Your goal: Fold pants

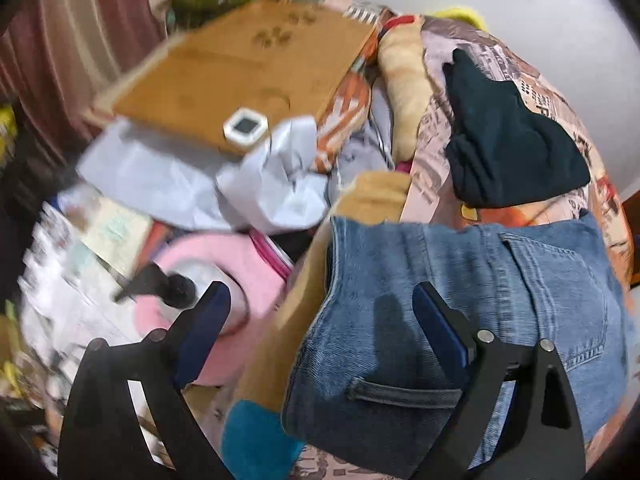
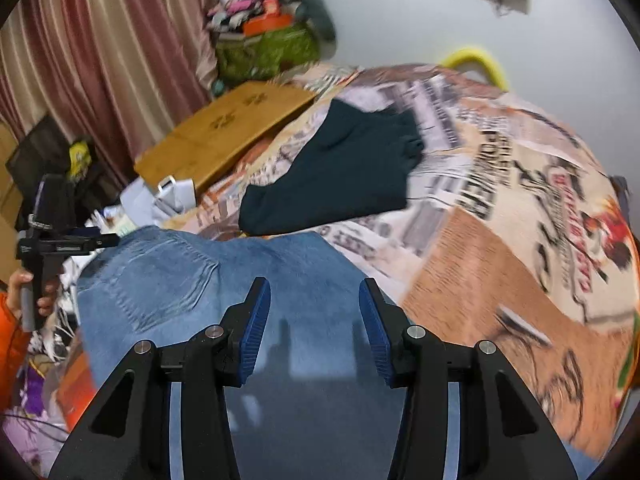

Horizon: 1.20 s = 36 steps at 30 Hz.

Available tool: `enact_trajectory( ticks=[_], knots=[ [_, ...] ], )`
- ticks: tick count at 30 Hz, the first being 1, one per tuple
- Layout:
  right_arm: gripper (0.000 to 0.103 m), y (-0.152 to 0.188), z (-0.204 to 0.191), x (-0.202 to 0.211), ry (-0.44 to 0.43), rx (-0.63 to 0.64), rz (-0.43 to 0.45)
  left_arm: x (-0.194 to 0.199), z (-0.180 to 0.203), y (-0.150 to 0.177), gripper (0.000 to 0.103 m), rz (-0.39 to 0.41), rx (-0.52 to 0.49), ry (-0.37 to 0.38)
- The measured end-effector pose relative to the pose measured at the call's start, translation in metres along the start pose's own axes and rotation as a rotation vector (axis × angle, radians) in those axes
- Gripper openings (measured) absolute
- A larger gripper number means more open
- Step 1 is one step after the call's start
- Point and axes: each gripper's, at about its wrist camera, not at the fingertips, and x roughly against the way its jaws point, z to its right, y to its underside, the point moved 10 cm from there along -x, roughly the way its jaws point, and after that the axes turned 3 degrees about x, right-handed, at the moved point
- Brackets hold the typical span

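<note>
Blue jeans (image 1: 460, 300) lie folded on a printed bedspread (image 1: 436, 120), back pocket up. My left gripper (image 1: 320, 300) is open and empty, over the jeans' left edge; its right finger is above the denim, its left finger above a pink item. In the right wrist view the jeans (image 2: 240, 280) fill the near middle. My right gripper (image 2: 314, 300) is open and empty just above them. The left gripper (image 2: 100, 240) also shows there at the far left, held by a hand, at the jeans' edge.
A dark folded garment (image 2: 332, 172) lies on the bedspread (image 2: 500, 220) beyond the jeans, and also shows in the left wrist view (image 1: 508, 140). A brown cardboard box (image 1: 240, 72) with a small white device (image 1: 245, 126), crumpled paper (image 1: 276, 176) and a pink item (image 1: 224, 280) crowd the left. Curtains (image 2: 100, 40) hang behind.
</note>
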Motion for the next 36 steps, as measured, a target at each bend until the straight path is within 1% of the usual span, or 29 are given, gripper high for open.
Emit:
enact_trajectory(
  ticks=[2,3,4,5,6,7,8,9,10,11,12,13,16,18,20,23,25,27,28,29,30,31,32,33,36],
  knots=[
    [0.042,-0.007,0.0,-0.026,-0.001,0.017,-0.037,-0.012,0.0,0.006,0.077,-0.047,0.045,0.07],
    [0.042,-0.009,0.001,-0.032,0.0,0.017,-0.049,-0.015,0.004,0.009,0.073,-0.064,0.053,0.091],
    [0.042,-0.011,0.003,-0.04,-0.002,0.014,-0.065,-0.021,0.007,0.013,0.065,-0.093,0.058,0.132],
    [0.042,-0.011,0.003,-0.051,-0.015,0.005,-0.086,-0.023,0.011,0.015,0.056,-0.106,0.058,0.151],
    [0.042,-0.012,0.003,-0.054,-0.026,-0.001,-0.095,-0.027,0.017,0.018,0.05,-0.128,0.055,0.186],
    [0.042,-0.011,0.002,-0.059,-0.044,-0.011,-0.103,-0.03,0.022,0.02,0.04,-0.141,0.049,0.202],
    [0.042,-0.011,0.0,-0.062,-0.063,-0.021,-0.108,-0.03,0.024,0.02,0.037,-0.136,0.039,0.197],
    [0.042,-0.01,-0.002,-0.066,-0.077,-0.026,-0.121,-0.029,0.025,0.02,0.024,-0.123,0.028,0.19],
    [0.04,-0.008,-0.005,-0.07,-0.082,-0.024,-0.131,-0.028,0.027,0.021,0.007,-0.105,-0.001,0.163],
    [0.03,-0.005,-0.006,-0.073,-0.059,-0.005,-0.136,-0.027,0.023,0.019,0.004,-0.086,-0.018,0.128],
    [0.029,-0.004,-0.009,-0.074,-0.044,0.022,-0.136,-0.026,0.021,0.018,0.003,-0.068,-0.025,0.116],
    [0.028,-0.001,-0.013,-0.074,-0.023,0.064,-0.127,-0.022,0.018,0.016,0.003,-0.033,-0.03,0.08],
    [0.021,-0.001,-0.014,-0.073,0.005,0.084,-0.111,-0.011,0.009,0.015,0.003,0.028,-0.048,0.024],
    [0.019,-0.002,-0.012,-0.073,0.013,0.08,-0.108,-0.01,0.003,0.019,0.004,0.035,-0.05,-0.011],
    [0.019,-0.002,-0.011,-0.074,0.031,0.071,-0.105,-0.014,-0.001,0.027,0.006,0.029,-0.059,-0.042],
    [0.019,-0.004,-0.014,-0.071,0.074,0.101,-0.1,-0.016,0.001,0.032,0.007,0.026,-0.082,-0.057],
    [0.019,-0.005,-0.014,-0.062,0.096,0.099,-0.097,-0.007,0.0,0.033,0.009,0.019,-0.073,-0.061],
    [0.019,-0.003,-0.016,-0.048,0.107,0.1,-0.083,0.006,-0.001,0.035,0.018,0.021,-0.062,-0.047],
    [0.02,-0.001,-0.018,-0.037,0.105,0.108,-0.066,0.013,-0.001,0.037,0.03,0.028,-0.059,-0.037],
    [0.023,0.001,-0.019,-0.03,0.1,0.109,-0.055,0.02,0.0,0.038,0.045,0.037,-0.054,-0.028],
    [0.028,0.003,-0.021,-0.019,0.094,0.104,-0.039,0.03,-0.001,0.04,0.052,0.052,-0.039,-0.012],
    [0.031,0.006,-0.022,-0.01,0.089,0.098,-0.023,0.036,-0.002,0.042,0.061,0.062,-0.023,0.006],
    [0.037,0.009,-0.024,-0.003,0.087,0.098,-0.01,0.042,-0.002,0.045,0.064,0.063,-0.008,0.02],
    [0.041,0.013,-0.026,0.003,0.085,0.1,-0.001,0.046,-0.002,0.049,0.066,0.055,0.007,0.032],
    [0.045,0.03,-0.035,0.021,0.072,0.106,0.009,0.053,-0.002,0.063,0.068,0.024,0.056,0.076]
  ],
)
